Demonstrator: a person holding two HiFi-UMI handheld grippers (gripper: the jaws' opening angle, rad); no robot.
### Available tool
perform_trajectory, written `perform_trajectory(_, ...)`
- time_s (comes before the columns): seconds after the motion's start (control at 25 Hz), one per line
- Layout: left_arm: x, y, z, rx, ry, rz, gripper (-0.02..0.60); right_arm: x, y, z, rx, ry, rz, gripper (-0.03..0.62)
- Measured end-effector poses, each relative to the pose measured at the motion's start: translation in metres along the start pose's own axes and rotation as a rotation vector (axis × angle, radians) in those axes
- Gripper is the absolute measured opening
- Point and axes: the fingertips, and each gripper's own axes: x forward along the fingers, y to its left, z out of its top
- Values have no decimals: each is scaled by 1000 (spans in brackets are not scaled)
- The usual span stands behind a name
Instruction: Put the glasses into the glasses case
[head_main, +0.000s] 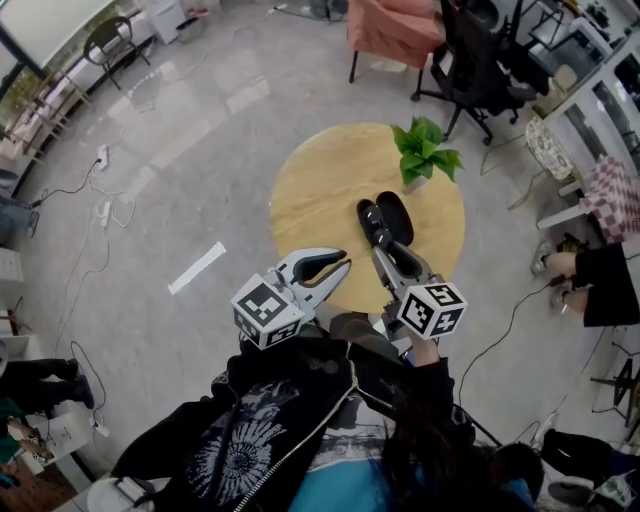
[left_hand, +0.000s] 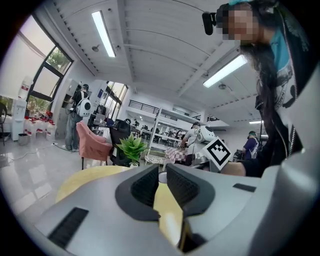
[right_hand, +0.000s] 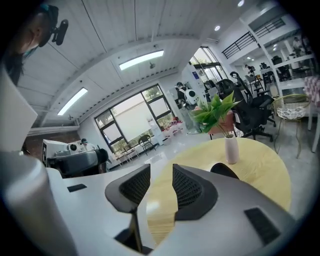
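Note:
The black glasses case (head_main: 396, 216) lies near the middle of the round wooden table (head_main: 310, 190), with a second dark oval part (head_main: 367, 217) touching its left side. I cannot make out the glasses themselves. My right gripper (head_main: 380, 248) is held above the table's near side and points at the case, its jaws apart with nothing between them. In the right gripper view the gripper (right_hand: 161, 169) frames bare table, and the case (right_hand: 225, 170) peeks out past the right jaw. My left gripper (head_main: 345, 263) is held over the table's near-left edge; the left gripper view shows the gripper (left_hand: 162, 172) narrowly open and empty.
A green plant in a slim white vase (head_main: 418, 182) stands just behind the case, seen also as the vase (right_hand: 231, 149). A pink chair (head_main: 395, 30) and a black office chair (head_main: 480, 60) stand beyond the table. A seated person (head_main: 595, 280) is at the right. Cables (head_main: 100, 215) lie on the floor at left.

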Motion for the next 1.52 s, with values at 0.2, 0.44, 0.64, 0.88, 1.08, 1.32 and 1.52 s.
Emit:
perform_trajectory(0.2,-22,2,-3,10,10,-49,46,-3,33,-5,14,-45,-17,138)
perform_trajectory(0.44,-53,2,-17,19,38,-118,46,-5,67,-26,45,-85,-62,132)
perform_trajectory(0.64,-66,2,-23,15,46,-160,46,-10,87,-39,57,-96,-92,124)
perform_trajectory(0.88,-63,-5,-24,0,43,-207,46,-19,93,-41,61,-98,-124,99)
perform_trajectory(1.08,-56,-8,-23,-8,42,-221,46,-30,94,-42,70,-102,-134,86)
perform_trajectory(1.32,-43,-33,-30,-3,60,-237,46,-58,83,-52,93,-116,-144,75)
perform_trajectory(1.52,-39,-65,-36,12,75,-230,46,-85,84,-60,83,-115,-120,72)
